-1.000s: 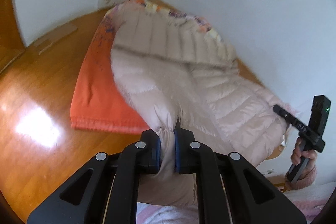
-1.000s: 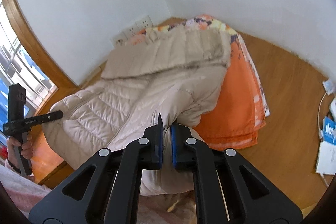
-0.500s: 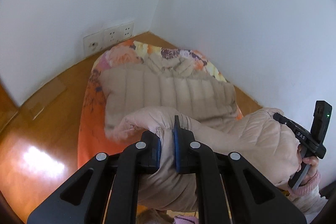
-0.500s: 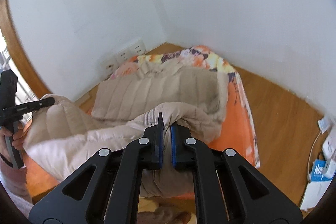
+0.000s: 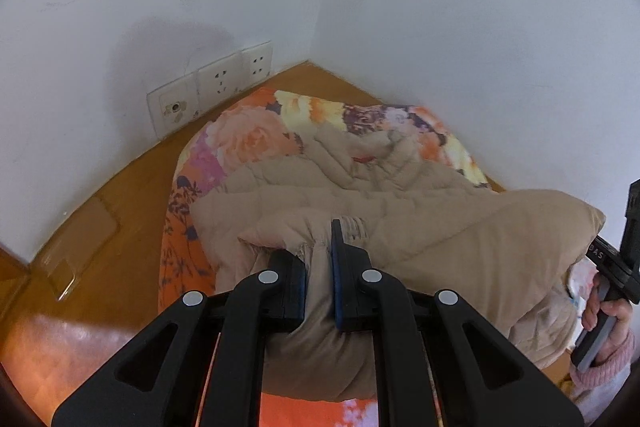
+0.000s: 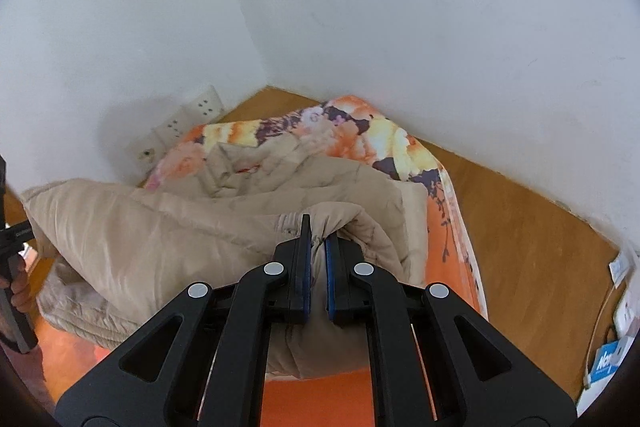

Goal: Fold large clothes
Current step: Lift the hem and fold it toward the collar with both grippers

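A beige quilted puffer jacket (image 5: 440, 239) lies on an orange floral blanket (image 5: 256, 135) in the room corner; it also shows in the right wrist view (image 6: 160, 227). My left gripper (image 5: 320, 247) is shut on a bunched edge of the jacket near its cuff. My right gripper (image 6: 316, 243) is shut on another bunched edge of the jacket. Both hold the near half lifted and doubled over the far half. The other hand-held gripper shows at the edge of each view (image 5: 616, 267).
White walls meet in a corner just behind the blanket (image 6: 400, 147). Wall sockets (image 5: 216, 83) sit low on the left wall. Wooden floor (image 6: 520, 227) surrounds the blanket. Papers and a cable (image 6: 612, 347) lie on the floor at right.
Both grippers have carried the jacket's near edge up and forward toward the corner, folding it over the far half. The jaws have stayed shut on the fabric.
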Available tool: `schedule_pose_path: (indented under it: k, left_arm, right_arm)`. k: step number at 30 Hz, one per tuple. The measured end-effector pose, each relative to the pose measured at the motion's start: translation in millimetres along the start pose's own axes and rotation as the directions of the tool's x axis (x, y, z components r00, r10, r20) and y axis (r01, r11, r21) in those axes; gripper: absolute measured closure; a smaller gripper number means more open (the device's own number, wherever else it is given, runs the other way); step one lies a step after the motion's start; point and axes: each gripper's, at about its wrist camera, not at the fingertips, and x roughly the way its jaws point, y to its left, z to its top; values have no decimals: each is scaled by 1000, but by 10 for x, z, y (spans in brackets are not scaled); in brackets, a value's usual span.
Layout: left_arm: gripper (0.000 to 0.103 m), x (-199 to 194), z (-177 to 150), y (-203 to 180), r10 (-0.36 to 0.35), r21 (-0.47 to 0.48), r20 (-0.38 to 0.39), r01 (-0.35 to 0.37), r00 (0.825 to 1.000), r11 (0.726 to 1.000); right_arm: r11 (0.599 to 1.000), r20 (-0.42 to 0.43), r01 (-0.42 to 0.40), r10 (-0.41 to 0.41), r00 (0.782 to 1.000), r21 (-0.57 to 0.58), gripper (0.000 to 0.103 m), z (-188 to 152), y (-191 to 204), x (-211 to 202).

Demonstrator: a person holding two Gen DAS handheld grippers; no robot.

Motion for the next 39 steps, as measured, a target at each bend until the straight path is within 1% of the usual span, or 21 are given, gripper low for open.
schedule_pose_path:
  k: [4,8,13,17,22,26,27,28,32,33,34,36,39]
  left_arm:
    - [92,324,54,55,40,-56,-36,-42,999,998]
    - [92,604,61,107,81,-70,-68,-86,994,994]
    - [91,858,85,167,105,-90,-94,-114,990,989]
    - [91,1033,87,185,124,-81,-114,-133,986,988]
    - [90,1066,89,169,126,-68,-117,-135,985,989]
    - [77,901,101,122,117,-31,-108,-121,987,992]
    - [72,862,103,119,109,-29,-108,-113,988,993]
    - [64,792,100,120,89,-31,-106,-93,990,995]
    - [44,551,62,115,30,-30,-98,-33,995,999]
    - [33,499,51,109,22,-29,-94,-25,995,999]
    - [26,416,30,96,21,-25,-79,-23,997,999]
    - [21,290,17,56,21,-3,-53,-21,998,1000]
    - [19,105,23,-11,17,10,-13,-17,1000,1000]
  right_arm:
    - [1000,-57,24,-25,998,-18,96,39,-65,400]
    - [998,-96,39,-44,994,-48,95,42,-98,700]
    - [995,-121,54,-64,991,-84,93,83,-101,933]
    - [993,-140,66,-79,987,-93,93,75,-115,1089]
    - [994,-147,71,-82,986,-78,93,47,-147,1169]
    - [997,-152,56,-63,986,-51,91,70,-185,1133]
    - [998,-152,51,-58,987,-48,89,76,-187,1118]
    - [998,-151,44,-50,987,-44,88,86,-190,1090]
    - [999,-142,1,-6,990,-40,83,143,-205,934]
    - [999,-141,-9,3,990,-39,80,153,-211,902]
    - [999,-139,-22,17,990,-37,78,164,-217,851]
    - [998,-133,-46,40,990,-43,69,175,-219,764]
    - [996,-125,-73,66,990,-48,63,177,-228,635]
